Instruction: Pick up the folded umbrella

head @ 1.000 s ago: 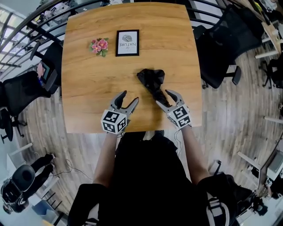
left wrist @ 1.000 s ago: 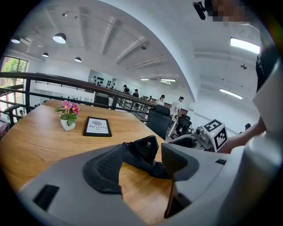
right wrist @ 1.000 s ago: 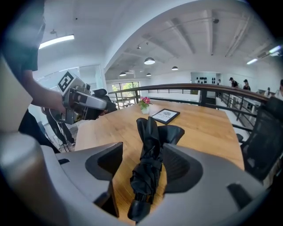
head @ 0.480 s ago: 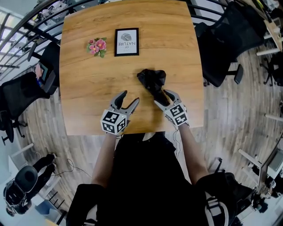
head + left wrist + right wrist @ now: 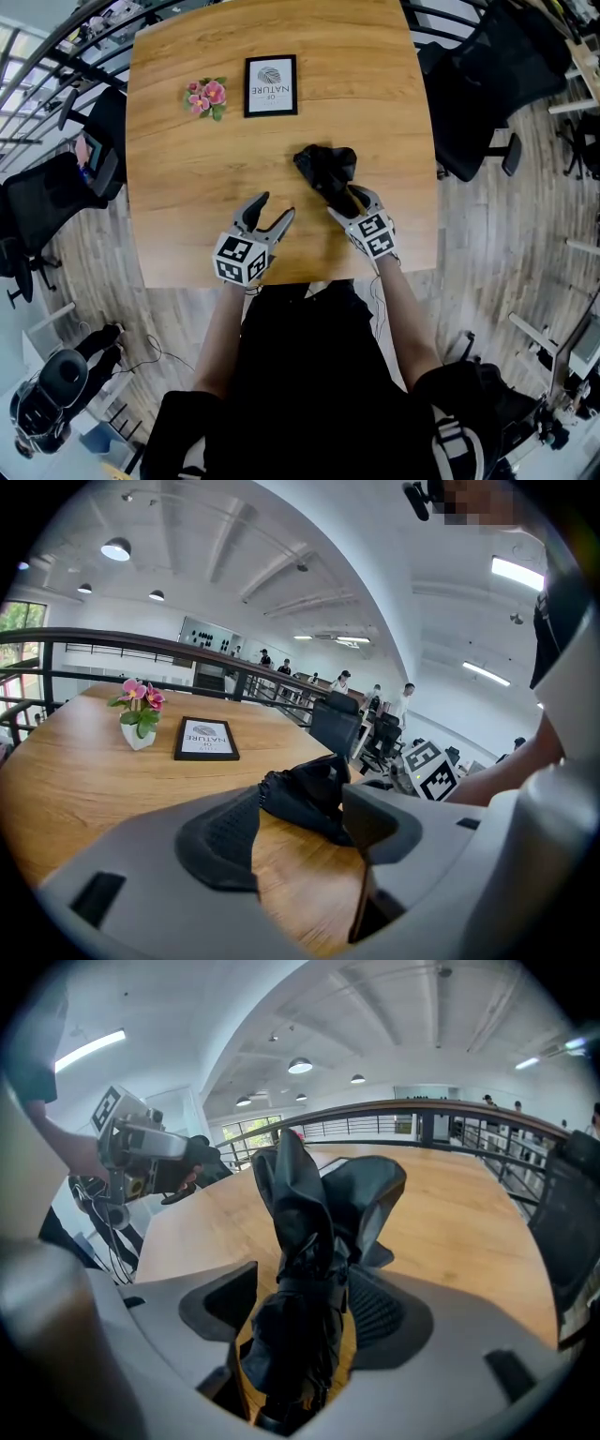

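Head view: the folded umbrella [image 5: 326,169] lies on the wooden bench [image 5: 187,187]. Its near end is between the fingers of the right gripper [image 5: 349,202]. The left gripper [image 5: 274,208] is at the umbrella's 8 o'clock, apart from it.

Left gripper view: its fingers [image 5: 225,832] stand spread with nothing between them (the umbrella [image 5: 305,794] lies beyond, toward 1 o'clock).

Right gripper view: the fingers [image 5: 384,1312] stand apart on either side of the umbrella [image 5: 300,1269], not clamped on it. Its loose black cloth rises toward 12 o'clock.
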A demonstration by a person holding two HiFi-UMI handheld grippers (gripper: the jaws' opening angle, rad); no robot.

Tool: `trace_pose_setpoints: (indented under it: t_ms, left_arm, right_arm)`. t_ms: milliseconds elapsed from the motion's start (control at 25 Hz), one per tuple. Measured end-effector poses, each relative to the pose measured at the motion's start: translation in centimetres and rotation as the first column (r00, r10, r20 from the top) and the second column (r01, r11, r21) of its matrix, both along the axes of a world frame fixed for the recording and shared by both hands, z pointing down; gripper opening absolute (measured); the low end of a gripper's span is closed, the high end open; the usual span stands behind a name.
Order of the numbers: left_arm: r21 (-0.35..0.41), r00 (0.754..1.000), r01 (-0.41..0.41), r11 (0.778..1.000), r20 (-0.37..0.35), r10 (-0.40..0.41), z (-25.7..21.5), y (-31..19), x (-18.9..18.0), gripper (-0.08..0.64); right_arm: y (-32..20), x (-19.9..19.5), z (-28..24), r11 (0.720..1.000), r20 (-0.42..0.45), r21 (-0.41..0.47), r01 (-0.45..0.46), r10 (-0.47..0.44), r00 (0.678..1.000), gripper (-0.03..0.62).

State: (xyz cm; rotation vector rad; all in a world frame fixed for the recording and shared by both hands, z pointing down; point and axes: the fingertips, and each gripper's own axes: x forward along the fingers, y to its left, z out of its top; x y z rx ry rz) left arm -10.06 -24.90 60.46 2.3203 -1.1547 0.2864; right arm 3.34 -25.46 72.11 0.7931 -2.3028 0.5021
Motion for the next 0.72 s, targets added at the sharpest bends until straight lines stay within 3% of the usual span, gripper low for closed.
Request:
trace_pose_setpoints:
  t_ms: [720]
  left_arm:
    - [-0.024, 1.000, -0.024, 0.999, -0.005, 0.024, 0.9, 0.2, -0.6, 0.282]
  right_arm:
    - [-0.4, -0.5, 4.1, 0.991, -0.046, -0.120, -0.062, 0.057, 0.997, 0.350]
